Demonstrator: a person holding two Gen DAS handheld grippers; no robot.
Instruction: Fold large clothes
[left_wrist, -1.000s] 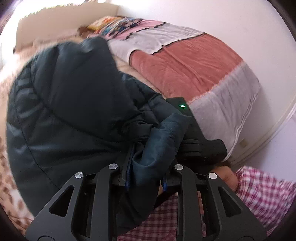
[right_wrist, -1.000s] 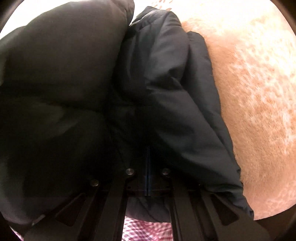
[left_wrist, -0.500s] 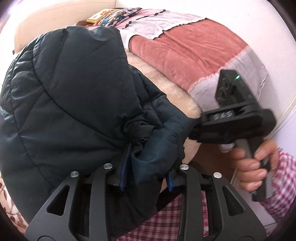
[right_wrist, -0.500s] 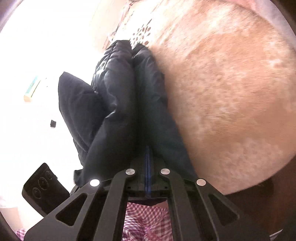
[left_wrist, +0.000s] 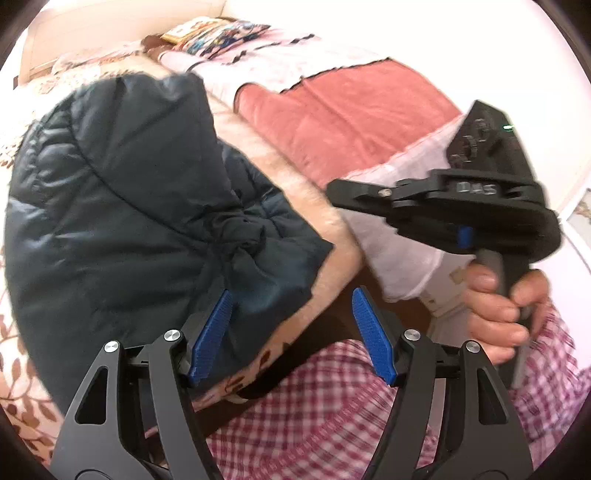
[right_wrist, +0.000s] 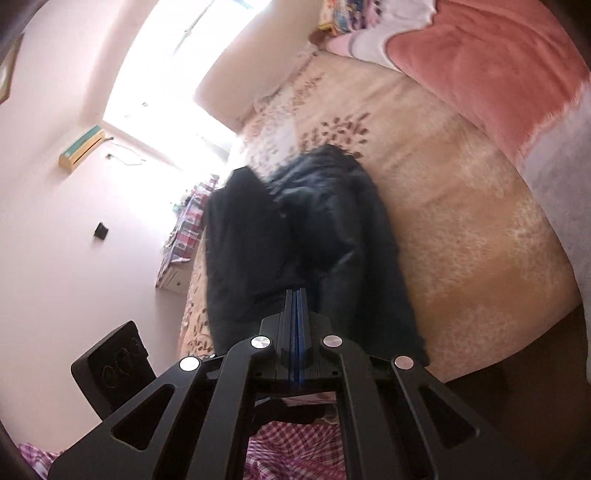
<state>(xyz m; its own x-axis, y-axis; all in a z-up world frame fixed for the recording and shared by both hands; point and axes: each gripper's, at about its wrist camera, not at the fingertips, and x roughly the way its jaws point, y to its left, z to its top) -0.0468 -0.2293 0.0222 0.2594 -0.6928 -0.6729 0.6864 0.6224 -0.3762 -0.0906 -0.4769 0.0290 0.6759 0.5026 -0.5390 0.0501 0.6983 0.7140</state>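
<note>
Dark navy quilted fabric fills the left half of our left wrist view: the puffer jacket (left_wrist: 122, 206) lies bunched on the beige leaf-patterned bedspread (left_wrist: 325, 221), its crumpled corner reaching toward six o'clock. Our left gripper (left_wrist: 291, 328) stands with its blue pads (left_wrist: 212, 332) spread wide apart; the jacket's edge lies just beside the pad at seven o'clock, and we cannot tell whether they touch. Nothing is clamped between them. At three o'clock our right hand (left_wrist: 502, 306) grips the handle of the other tool, which is held above the bed edge, apart from the jacket.

From the right wrist view, our right gripper (right_wrist: 295, 295) has its blue pads pressed flat together with nothing between them. The jacket (right_wrist: 314, 236) lies beyond the tips, running from the centre toward twelve o'clock on the bedspread (right_wrist: 461, 229). A salmon-and-white blanket (right_wrist: 480, 62) lies at one o'clock, an air conditioner (right_wrist: 81, 147) hangs on the wall at ten o'clock, and red checked clothing (right_wrist: 291, 446) shows at six o'clock.
</note>
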